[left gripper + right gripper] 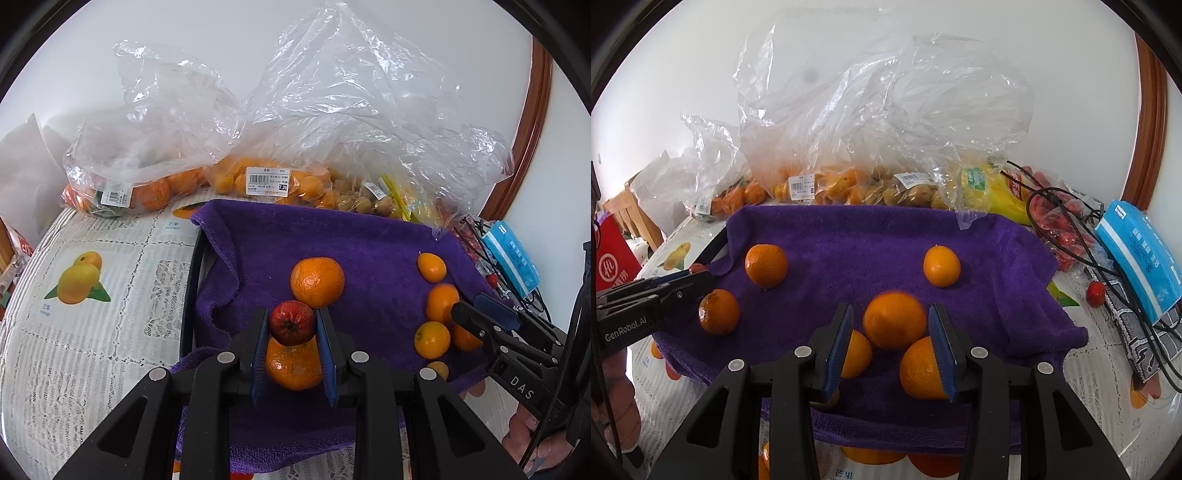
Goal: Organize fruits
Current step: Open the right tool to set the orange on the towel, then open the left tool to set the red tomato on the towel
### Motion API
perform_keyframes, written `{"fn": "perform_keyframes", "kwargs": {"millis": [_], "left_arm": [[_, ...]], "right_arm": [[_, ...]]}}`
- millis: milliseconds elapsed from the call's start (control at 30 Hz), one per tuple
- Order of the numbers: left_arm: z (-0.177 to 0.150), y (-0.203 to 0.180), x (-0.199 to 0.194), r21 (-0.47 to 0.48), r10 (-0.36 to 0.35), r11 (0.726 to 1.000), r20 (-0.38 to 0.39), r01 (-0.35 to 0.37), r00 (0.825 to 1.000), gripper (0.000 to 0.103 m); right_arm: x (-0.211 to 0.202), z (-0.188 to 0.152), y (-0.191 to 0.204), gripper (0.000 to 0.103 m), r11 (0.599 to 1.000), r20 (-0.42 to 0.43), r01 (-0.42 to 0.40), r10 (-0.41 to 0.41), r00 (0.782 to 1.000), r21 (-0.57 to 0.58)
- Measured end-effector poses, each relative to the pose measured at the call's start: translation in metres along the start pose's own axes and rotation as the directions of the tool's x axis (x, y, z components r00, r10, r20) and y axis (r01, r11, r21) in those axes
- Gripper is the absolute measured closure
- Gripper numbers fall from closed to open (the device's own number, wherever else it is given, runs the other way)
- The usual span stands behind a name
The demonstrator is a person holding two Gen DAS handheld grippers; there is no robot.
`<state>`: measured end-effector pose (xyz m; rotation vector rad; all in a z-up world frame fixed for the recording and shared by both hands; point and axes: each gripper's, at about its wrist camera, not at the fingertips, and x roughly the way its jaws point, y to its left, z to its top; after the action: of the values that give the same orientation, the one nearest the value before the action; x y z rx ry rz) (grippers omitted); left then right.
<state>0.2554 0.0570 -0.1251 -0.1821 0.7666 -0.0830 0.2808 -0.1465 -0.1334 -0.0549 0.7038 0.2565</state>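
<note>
A purple towel point(369, 236) point(849, 236) is spread on the table with loose fruit on it. My left gripper point(291, 317) is shut on a small red fruit point(291, 323), held just above an orange point(293, 365); a second orange point(317, 282) lies right behind. Several small oranges point(432, 339) cluster at the towel's right. In the right wrist view, my right gripper point(891, 312) stands open with one small orange point(894, 319) between its fingertips and narrow gaps at both pads. Two more point(919, 369) point(858, 354) lie under the fingers. The left gripper point(700, 273) shows at the left edge.
Clear plastic bags of oranges point(155, 192) and smaller fruit point(908, 192) are heaped behind the towel. A blue tissue pack point(1137, 254), black cables point(1071, 229) and a loose red fruit point(1095, 291) sit at the right. A black tray edge point(192, 277) borders the towel's left. The printed tablecloth point(92, 295) spreads left.
</note>
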Motion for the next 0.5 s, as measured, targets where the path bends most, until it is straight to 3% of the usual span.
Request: {"fn": "perform_keyframes", "kwargs": {"millis": [500], "left_arm": [[-0.0032,-0.0055,0.0045,0.007,-0.023,1.0,-0.004,0.023,1.0,0.079]], "right_arm": [[-0.007,0.0025,-0.0045,0.05,1.0,0.028,0.006,-0.007,1.0,0.019]]}}
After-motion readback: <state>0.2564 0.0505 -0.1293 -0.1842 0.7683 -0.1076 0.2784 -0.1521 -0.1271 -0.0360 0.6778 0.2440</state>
